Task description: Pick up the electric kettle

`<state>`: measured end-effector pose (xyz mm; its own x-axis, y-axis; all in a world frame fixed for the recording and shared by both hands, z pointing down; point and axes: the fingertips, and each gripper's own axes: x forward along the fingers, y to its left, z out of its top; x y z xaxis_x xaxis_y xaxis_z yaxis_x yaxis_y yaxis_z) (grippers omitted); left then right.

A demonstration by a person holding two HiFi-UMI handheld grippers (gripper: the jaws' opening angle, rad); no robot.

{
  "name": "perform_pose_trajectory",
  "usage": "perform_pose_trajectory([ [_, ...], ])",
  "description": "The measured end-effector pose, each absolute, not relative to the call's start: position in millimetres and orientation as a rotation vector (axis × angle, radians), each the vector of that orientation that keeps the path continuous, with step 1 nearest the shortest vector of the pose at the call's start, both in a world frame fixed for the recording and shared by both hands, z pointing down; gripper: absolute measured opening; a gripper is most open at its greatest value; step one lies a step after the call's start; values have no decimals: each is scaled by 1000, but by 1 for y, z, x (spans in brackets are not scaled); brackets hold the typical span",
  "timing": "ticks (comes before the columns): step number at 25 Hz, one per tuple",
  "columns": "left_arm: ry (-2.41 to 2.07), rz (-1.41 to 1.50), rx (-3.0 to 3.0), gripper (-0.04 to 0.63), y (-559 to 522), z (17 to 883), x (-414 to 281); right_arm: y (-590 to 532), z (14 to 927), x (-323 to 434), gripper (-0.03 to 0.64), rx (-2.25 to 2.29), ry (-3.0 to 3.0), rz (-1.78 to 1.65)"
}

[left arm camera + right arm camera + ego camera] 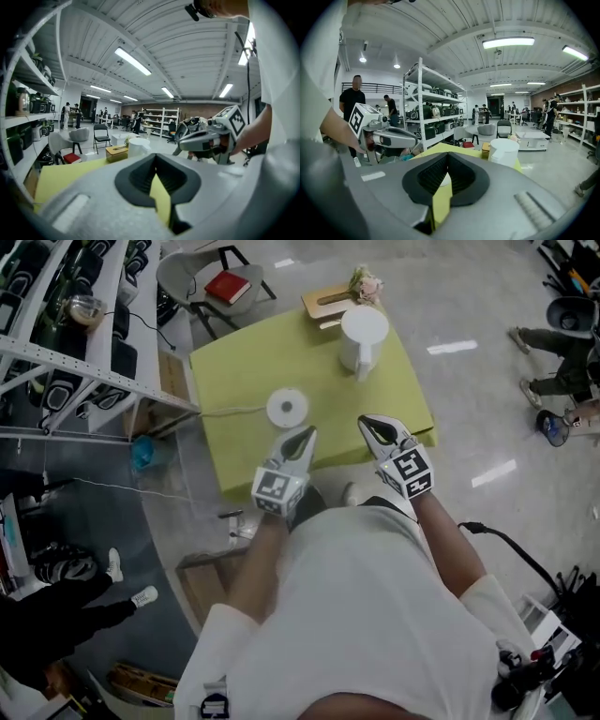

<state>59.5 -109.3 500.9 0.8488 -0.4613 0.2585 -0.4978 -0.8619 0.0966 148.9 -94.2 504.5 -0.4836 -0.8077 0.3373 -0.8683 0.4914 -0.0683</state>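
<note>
At the near edge of the yellow-green table (239, 381), centre frame, your left gripper (307, 435) and right gripper (368, 423) hover side by side, jaws clenched on nothing and touching no object, while the white electric kettle (362, 334) stands upright at upper centre, apart from the round base (287, 408).

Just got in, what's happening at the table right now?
A person holds the left gripper and right gripper over the near edge of the yellow-green table, jaws shut and empty. The white electric kettle stands at the far side, apart from its round base. Neither gripper has reached it yet.
</note>
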Motion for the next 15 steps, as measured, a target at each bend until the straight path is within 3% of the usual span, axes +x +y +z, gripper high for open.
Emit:
perform_pose_trajectory([
  [15, -838, 328, 2895, 2, -85, 511, 25, -72, 523, 113, 3, 1421, -2543, 355],
])
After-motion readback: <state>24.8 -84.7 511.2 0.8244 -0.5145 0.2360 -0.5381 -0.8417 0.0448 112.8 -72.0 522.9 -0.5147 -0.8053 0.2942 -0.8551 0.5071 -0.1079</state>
